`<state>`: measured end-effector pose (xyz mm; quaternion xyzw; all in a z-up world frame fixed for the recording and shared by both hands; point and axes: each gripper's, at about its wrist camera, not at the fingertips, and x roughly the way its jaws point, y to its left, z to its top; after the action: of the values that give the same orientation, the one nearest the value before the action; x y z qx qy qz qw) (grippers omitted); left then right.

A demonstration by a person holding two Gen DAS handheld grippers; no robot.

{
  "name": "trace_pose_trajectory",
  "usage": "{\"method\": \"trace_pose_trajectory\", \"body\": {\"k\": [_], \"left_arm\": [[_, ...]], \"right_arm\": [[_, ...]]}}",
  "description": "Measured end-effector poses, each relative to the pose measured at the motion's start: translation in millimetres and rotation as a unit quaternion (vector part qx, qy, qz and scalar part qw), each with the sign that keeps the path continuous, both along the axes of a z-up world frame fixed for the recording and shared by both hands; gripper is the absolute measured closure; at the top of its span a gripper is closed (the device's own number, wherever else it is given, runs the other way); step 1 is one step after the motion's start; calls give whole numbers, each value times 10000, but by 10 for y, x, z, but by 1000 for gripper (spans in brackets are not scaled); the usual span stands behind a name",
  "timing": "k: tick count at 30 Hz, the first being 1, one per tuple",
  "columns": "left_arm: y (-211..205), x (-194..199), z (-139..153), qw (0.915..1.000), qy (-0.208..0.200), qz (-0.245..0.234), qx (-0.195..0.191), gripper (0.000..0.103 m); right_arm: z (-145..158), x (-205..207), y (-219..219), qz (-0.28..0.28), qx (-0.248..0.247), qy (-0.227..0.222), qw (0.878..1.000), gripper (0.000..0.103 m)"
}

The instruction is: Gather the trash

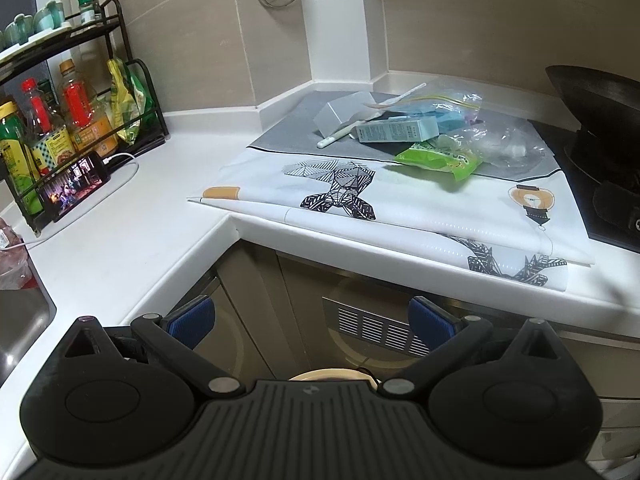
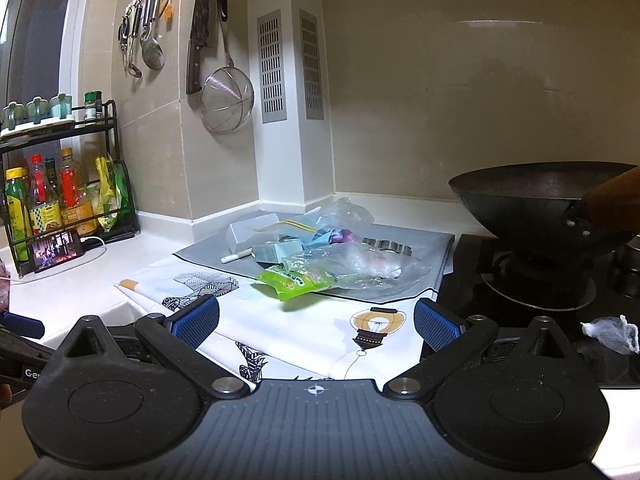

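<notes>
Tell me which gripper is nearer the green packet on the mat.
Right. The right gripper hangs open over the mat's front edge, just short of the green packet. The left gripper sits open off the counter, in front of the cabinet doors.

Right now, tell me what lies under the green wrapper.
The green wrapper rests at the front of the trash pile, its back end on the grey mat and its front over the printed white sheet. A clear plastic bag overlaps it; anything beneath is hidden.

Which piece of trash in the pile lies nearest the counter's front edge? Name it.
The green snack wrapper; it lies at the pile's front, while the boxes and clear bags lie behind it.
</notes>
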<state>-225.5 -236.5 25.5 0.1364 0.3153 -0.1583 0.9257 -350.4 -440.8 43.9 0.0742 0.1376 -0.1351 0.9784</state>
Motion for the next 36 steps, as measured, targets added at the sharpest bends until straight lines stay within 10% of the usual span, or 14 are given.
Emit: {"method": "trace_pose_trajectory", "body": {"k": [36], "left_arm": [[-15,31,-70,10000,42,-9,41,0]], "right_arm": [[-68,80,3,71,-32,81,9999,0]]}}
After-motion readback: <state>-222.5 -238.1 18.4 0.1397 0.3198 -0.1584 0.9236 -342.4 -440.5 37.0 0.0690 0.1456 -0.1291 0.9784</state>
